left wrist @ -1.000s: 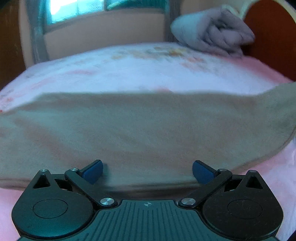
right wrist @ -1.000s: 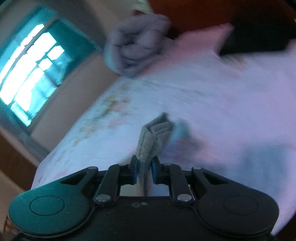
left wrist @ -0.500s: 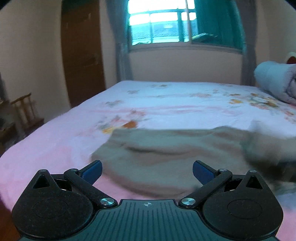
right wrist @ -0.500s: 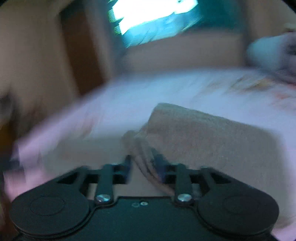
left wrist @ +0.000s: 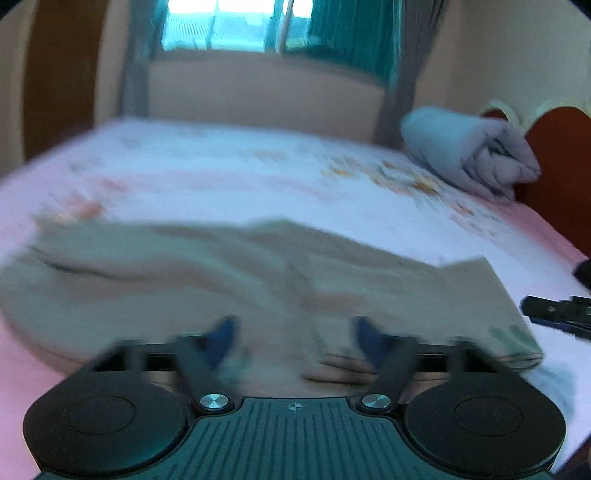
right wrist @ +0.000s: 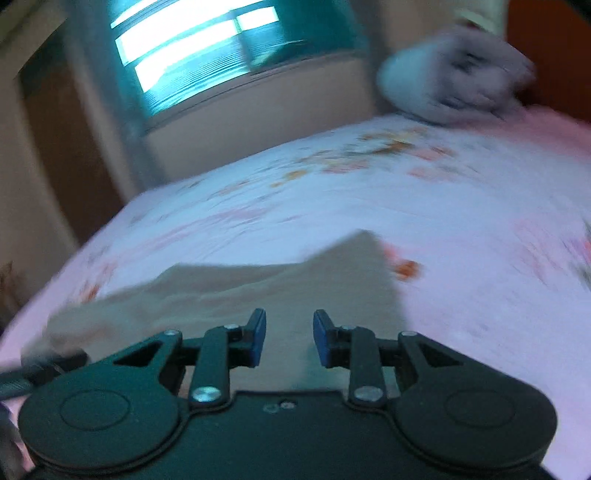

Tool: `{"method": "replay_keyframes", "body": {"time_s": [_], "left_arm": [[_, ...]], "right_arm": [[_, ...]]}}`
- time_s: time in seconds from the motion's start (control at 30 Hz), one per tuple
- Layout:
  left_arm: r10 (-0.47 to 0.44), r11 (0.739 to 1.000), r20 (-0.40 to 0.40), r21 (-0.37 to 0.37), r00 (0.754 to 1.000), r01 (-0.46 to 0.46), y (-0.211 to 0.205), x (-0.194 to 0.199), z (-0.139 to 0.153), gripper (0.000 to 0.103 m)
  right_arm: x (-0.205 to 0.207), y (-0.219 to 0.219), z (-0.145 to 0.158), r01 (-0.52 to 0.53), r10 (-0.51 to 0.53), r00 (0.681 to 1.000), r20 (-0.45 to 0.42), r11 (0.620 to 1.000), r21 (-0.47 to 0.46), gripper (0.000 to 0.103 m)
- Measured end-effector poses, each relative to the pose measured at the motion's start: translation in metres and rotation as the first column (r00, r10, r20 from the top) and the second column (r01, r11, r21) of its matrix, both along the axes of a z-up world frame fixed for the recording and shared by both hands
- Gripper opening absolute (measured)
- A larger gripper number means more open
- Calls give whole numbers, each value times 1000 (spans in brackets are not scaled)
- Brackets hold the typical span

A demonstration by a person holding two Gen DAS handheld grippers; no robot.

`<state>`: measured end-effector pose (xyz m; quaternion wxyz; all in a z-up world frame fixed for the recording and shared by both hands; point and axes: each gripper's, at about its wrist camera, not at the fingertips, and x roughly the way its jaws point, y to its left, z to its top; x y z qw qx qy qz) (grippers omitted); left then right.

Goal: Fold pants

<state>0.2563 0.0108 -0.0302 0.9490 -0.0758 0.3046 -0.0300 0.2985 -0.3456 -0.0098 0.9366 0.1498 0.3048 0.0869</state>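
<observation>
Pants [left wrist: 258, 280]: lying partly folded, rumpled, on bed [left wrist: 258, 177]; further folds remaining. Left gripper [left wrist: 293, 332], right gripper [right wrist: 289, 334]: fingers hovering apart, gripping nothing.

You face a pink floral bed [left wrist: 258, 184] with the bright window [left wrist: 229, 26] at twelve o'clock, a rolled grey blanket [left wrist: 465, 151] at two, a brown door [left wrist: 59, 74] at ten.
</observation>
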Motion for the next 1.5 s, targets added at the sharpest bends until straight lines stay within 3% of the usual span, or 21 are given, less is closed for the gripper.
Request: {"method": "replay_keyframes", "body": {"time_s": [0.13, 0.27, 0.33, 0.43, 0.5, 0.67, 1.0, 1.07, 1.1, 1.13, 1.2, 1.23, 1.3, 1.33, 1.4, 1.43, 1.5], "left_arm": [[5, 1000, -80, -9, 997, -6, -12, 24, -17, 45], [18, 1000, -152, 9, 988, -17, -19, 33, -40, 45], [5, 1000, -162, -11, 987, -7, -19, 35, -38, 35], [6, 1000, -170, -11, 986, -8, -19, 37, -37, 34], [8, 1000, -169, -6, 986, -9, -20, 35, -36, 34], [16, 1000, -151, -2, 988, -16, -22, 28, -31, 34], [70, 997, -132, -23, 989, -74, -24, 21, -32, 34], [66, 997, -125, -35, 990, -70, -24, 22, -31, 34], [54, 997, -123, -40, 991, -59, -25, 22, -31, 34], [48, 999, -129, -20, 991, -51, -28, 22, -31, 34], [54, 998, -145, -8, 988, -56, -30, 26, -34, 34], [56, 998, -151, -15, 987, -59, -29, 27, -34, 34], [49, 999, -150, -11, 987, -51, -29, 27, -34, 34], [44, 999, -146, -6, 988, -46, -28, 26, -35, 34], [43, 999, -140, -18, 989, -45, -24, 24, -36, 34], [39, 999, -137, -25, 990, -43, -22, 24, -37, 34], [36, 999, -129, -26, 991, -39, -21, 24, -39, 34]], "right_arm": [[-7, -57, -20, 145, -138, 989, -51, 965, 218, 25], [-7, -91, -38, 241, -218, 970, -105, 895, 376, 26], [-6, -94, -44, 234, -197, 972, -127, 865, 445, 26], [-12, -100, -54, 230, -111, 967, -230, 773, 591, 39], [-16, -95, -59, 227, -63, 958, -280, 762, 606, 40], [-17, -92, -70, 279, -68, 939, -337, 726, 629, 44], [-3, -79, -95, 277, -62, 950, -305, 617, 737, 46], [0, -82, -99, 312, -124, 946, -300, 600, 736, 33], [-4, -86, -95, 335, -189, 942, -278, 587, 737, 22], [-6, -89, -93, 327, -208, 945, -253, 566, 756, 22], [-7, -86, -98, 369, -225, 930, -292, 579, 727, 19], [-9, -87, -103, 399, -241, 917, -318, 576, 714, 2], [-15, -93, -118, 434, -247, 901, -356, 516, 738, 0], [-15, -93, -119, 441, -242, 897, -369, 506, 741, 1], [-14, -92, -109, 429, -205, 902, -381, 536, 727, 10], [-16, -91, -99, 417, -197, 905, -377, 579, 700, 20], [-28, -87, -62, 308, -167, 947, -274, 709, 634, 24]]}}
